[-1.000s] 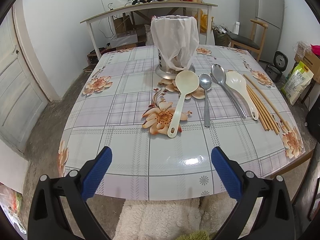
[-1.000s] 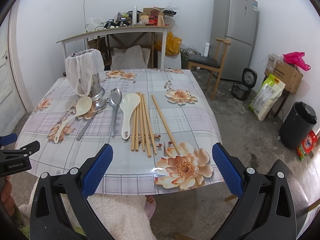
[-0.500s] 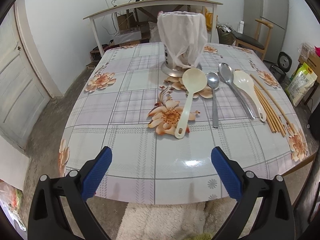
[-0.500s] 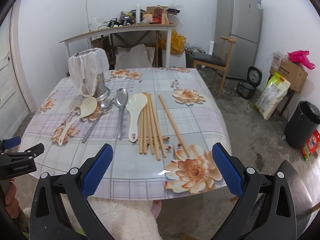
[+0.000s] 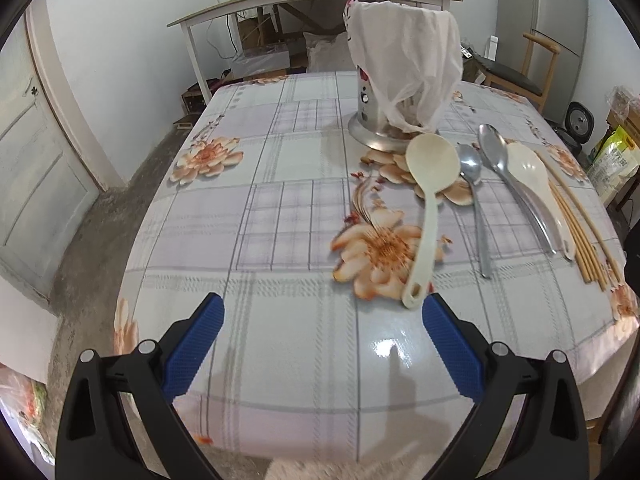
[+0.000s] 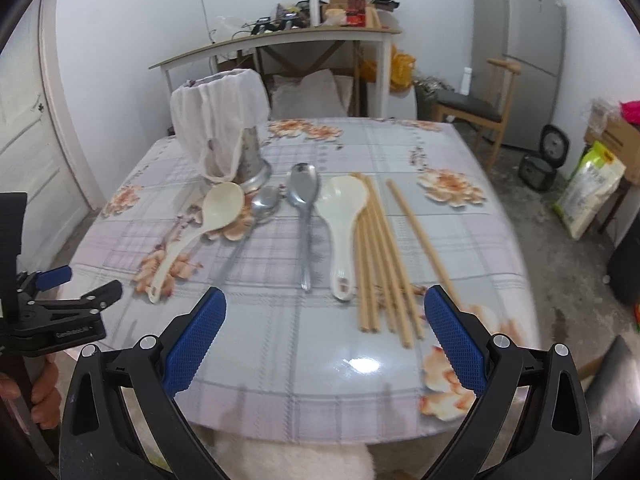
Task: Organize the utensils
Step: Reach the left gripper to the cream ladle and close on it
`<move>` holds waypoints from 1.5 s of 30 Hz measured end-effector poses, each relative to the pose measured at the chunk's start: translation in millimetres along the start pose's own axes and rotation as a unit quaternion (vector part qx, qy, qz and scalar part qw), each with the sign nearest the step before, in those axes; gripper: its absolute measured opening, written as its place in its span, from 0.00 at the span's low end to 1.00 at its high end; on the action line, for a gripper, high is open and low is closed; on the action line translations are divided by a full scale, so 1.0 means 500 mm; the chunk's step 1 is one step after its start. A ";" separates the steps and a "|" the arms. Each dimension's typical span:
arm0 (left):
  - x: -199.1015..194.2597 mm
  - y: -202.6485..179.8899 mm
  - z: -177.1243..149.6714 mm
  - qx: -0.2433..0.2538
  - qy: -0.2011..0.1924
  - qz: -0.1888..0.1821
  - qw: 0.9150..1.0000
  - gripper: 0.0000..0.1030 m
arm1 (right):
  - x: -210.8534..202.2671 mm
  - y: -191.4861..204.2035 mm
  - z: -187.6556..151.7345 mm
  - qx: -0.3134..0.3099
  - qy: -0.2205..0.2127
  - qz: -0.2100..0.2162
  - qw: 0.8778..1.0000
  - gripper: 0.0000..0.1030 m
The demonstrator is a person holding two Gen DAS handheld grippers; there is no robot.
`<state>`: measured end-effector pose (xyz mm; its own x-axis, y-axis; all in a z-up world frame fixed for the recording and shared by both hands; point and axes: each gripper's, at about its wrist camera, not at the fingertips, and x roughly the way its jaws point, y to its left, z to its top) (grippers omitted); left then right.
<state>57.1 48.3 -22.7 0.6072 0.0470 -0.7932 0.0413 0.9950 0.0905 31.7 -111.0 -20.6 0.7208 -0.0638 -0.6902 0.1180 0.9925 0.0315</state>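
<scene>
On the flowered tablecloth lie a cream ladle (image 5: pixel 430 196) (image 6: pixel 200 228), a small metal spoon (image 5: pixel 474 196) (image 6: pixel 256 216), a large metal spoon (image 5: pixel 508 176) (image 6: pixel 305 208), a white rice paddle (image 5: pixel 536 184) (image 6: pixel 344 220) and several wooden chopsticks (image 5: pixel 580 232) (image 6: pixel 384 256). Behind them stands a metal utensil holder (image 5: pixel 372 120) (image 6: pixel 252 156) draped with a white cloth. My left gripper (image 5: pixel 322 312) is open above the near table edge, its right fingertip close to the ladle's handle end. My right gripper (image 6: pixel 324 308) is open in front of the paddle and chopsticks.
The table (image 6: pixel 320 360) has its near edge right below both grippers. A hand holding the left gripper (image 6: pixel 48 312) shows at the left of the right wrist view. A wooden chair (image 6: pixel 476 112), a fridge (image 6: pixel 520 40) and a cluttered side table (image 6: pixel 280 36) stand behind.
Both grippers have moved forward over the table toward the utensils. The left one is now close to the ladle's handle. Both stay open.
</scene>
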 end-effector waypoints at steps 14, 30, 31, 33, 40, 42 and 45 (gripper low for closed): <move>0.075 0.008 0.111 0.015 -0.022 -0.187 0.982 0.94 | 0.113 0.028 0.065 -0.006 0.008 0.062 0.998 0.86; 0.209 -0.101 0.215 0.119 0.009 -0.229 0.966 0.52 | 0.169 -0.017 0.063 0.015 0.029 0.067 0.997 0.79; 0.223 -0.106 0.218 0.118 0.016 -0.229 0.966 0.47 | 0.170 -0.019 0.062 0.017 0.029 0.066 0.997 0.79; 0.245 -0.112 0.221 0.116 0.027 -0.223 0.967 0.40 | 0.173 -0.023 0.060 0.019 0.032 0.066 0.997 0.79; 0.264 -0.118 0.225 0.107 0.020 -0.204 0.973 0.14 | 0.179 -0.025 0.057 0.020 0.037 0.067 0.997 0.77; 0.253 -0.112 0.222 0.108 0.013 -0.204 0.973 0.10 | 0.176 -0.025 0.058 0.021 0.036 0.067 0.997 0.76; 0.238 -0.105 0.219 0.103 0.007 -0.211 0.972 0.06 | 0.173 -0.029 0.060 0.024 0.035 0.068 0.997 0.72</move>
<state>214.1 -8.1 -55.6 0.4917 -0.3587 -0.7935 0.4424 0.8877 -0.1272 112.7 -133.8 -58.8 0.6836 0.0798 -0.7255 0.0567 0.9852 0.1618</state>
